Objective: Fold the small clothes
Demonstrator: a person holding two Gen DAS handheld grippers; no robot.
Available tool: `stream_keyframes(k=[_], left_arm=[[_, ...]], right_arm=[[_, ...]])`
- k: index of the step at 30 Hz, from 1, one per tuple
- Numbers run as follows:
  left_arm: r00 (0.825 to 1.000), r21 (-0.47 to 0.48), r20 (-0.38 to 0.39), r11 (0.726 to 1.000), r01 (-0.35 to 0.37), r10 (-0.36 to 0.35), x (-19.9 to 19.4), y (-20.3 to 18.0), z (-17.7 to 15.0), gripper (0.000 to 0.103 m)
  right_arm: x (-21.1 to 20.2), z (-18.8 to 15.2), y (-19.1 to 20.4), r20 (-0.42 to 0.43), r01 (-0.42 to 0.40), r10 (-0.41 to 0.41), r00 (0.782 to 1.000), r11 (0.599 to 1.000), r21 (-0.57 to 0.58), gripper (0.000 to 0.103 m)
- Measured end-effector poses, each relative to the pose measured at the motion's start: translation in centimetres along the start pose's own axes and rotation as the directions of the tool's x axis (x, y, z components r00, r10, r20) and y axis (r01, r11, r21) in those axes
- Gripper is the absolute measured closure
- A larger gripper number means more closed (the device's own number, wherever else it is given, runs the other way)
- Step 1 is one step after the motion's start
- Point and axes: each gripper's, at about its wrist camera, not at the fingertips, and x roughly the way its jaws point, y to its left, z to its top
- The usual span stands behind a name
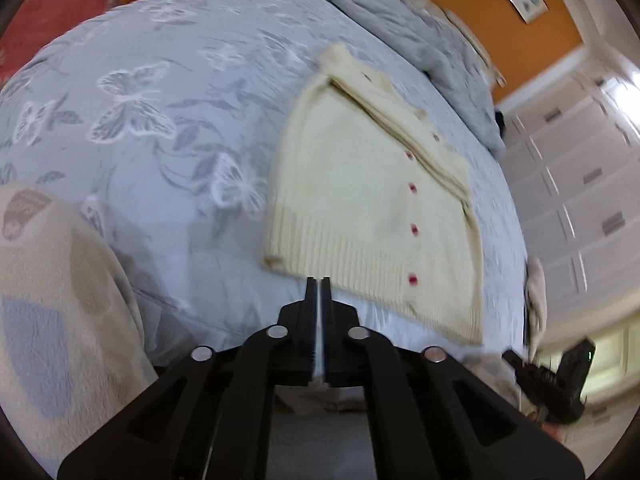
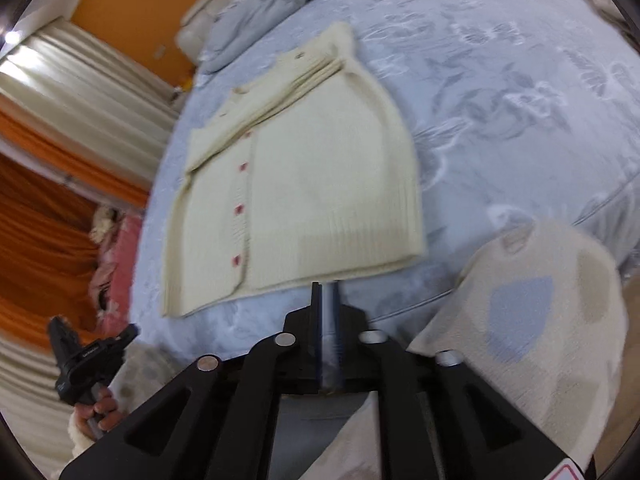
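A small cream knitted cardigan (image 1: 360,184) with red buttons lies flat on the bed, its sleeves folded in over the front. It also shows in the right wrist view (image 2: 312,184). My left gripper (image 1: 319,280) is shut and empty, just short of the cardigan's ribbed hem. My right gripper (image 2: 326,285) is shut and empty, just below the hem near its right corner. The right gripper also shows at the edge of the left wrist view (image 1: 552,376), and the left gripper in the right wrist view (image 2: 86,354), held by a hand.
The bed has a pale blue butterfly-pattern cover (image 1: 160,100). A crumpled grey blanket (image 1: 432,40) lies at the head end. A beige garment with grey patches (image 2: 540,320) hangs near the bed's edge. White wardrobes (image 1: 580,184) and orange curtains (image 2: 36,240) flank the bed.
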Motion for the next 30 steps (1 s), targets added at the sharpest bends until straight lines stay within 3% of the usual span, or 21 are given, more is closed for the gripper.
stream_keyframes(k=[1,2,3,5,7,9,12,13,14,15,16,17,18,23,25,30], left_arm=[[1.0,-0.014,-0.009,1.0,-0.014,0.014,0.6,0.1,0.6,0.062],[0.999,-0.02,-0.004,0.999,-0.049,0.049,1.0,0.1,1.1,0.023],[0.994,-0.027,0.02,0.994,-0.102,0.103,1.2,0.2,1.4,0.014],[0.987,-0.01,0.067,0.99,-0.144,0.144,2.2,-0.4,2.4,0.012],[0.979,0.022,0.053,0.98,-0.196,0.195,4.4,-1.0,3.4,0.012],[0.977,0.039,0.032,0.977,-0.211,0.21,6.2,-1.0,3.9,0.012],[0.975,0.032,-0.018,0.975,-0.22,0.22,8.7,-0.5,4.1,0.012],[0.976,0.006,-0.036,0.976,-0.217,0.217,9.4,0.0,4.1,0.013],[0.977,-0.011,-0.047,0.978,-0.208,0.207,9.7,0.5,3.8,0.023],[0.98,-0.025,-0.066,0.981,-0.192,0.19,10.1,1.0,3.8,0.049],[0.978,-0.031,-0.084,0.981,-0.192,0.189,10.3,1.3,3.8,0.065],[0.979,-0.037,-0.093,0.982,-0.183,0.179,10.2,1.5,3.9,0.095],[0.983,-0.049,-0.105,0.987,-0.154,0.149,10.1,1.6,4.2,0.095],[0.999,-0.026,-0.015,0.998,-0.051,0.051,4.8,-0.5,5.0,0.096],[1.0,-0.018,-0.009,1.0,-0.007,0.007,2.6,-1.2,4.7,0.096],[0.999,0.003,-0.04,1.0,0.021,-0.021,-0.4,-2.1,2.3,0.096]], right_arm=[[0.0,0.6,0.4,0.023,0.02,-0.02,1.0,1.0,-0.016,0.04],[0.1,0.9,0.5,0.043,0.033,-0.032,0.999,0.999,-0.023,0.025],[0.4,1.6,0.9,0.064,0.051,-0.048,0.997,0.998,-0.034,0.025],[2.2,2.8,1.2,0.031,0.087,-0.085,0.996,0.994,-0.062,0.025],[5.0,3.8,1.0,-0.029,0.138,-0.14,0.99,0.989,-0.052,0.025],[7.6,4.4,0.4,-0.109,0.131,-0.13,0.986,0.991,0.005,0.025],[9.7,4.9,0.1,-0.112,0.14,-0.136,0.984,0.989,0.035,0.024],[10.1,5.0,0.1,-0.108,0.135,-0.131,0.986,0.99,0.034,0.024],[10.5,5.1,0.2,-0.104,0.122,-0.118,0.988,0.992,0.033,0.033],[10.7,5.1,0.3,-0.102,0.102,-0.098,0.99,0.994,0.034,0.073],[10.7,5.1,0.3,-0.103,0.08,-0.076,0.992,0.996,0.039,0.094],[10.4,5.3,0.4,-0.092,0.038,-0.032,0.995,0.998,0.06,0.093],[9.6,5.3,0.7,-0.053,0.002,0.001,0.999,0.998,0.064,0.094],[2.9,5.3,2.4,0.082,-0.151,0.147,0.986,0.988,0.04,0.095],[1.0,5.0,2.2,0.094,-0.162,0.159,0.983,0.986,0.024,0.095],[-1.8,2.4,0.4,0.052,-0.156,0.155,0.987,0.987,0.027,0.095]])
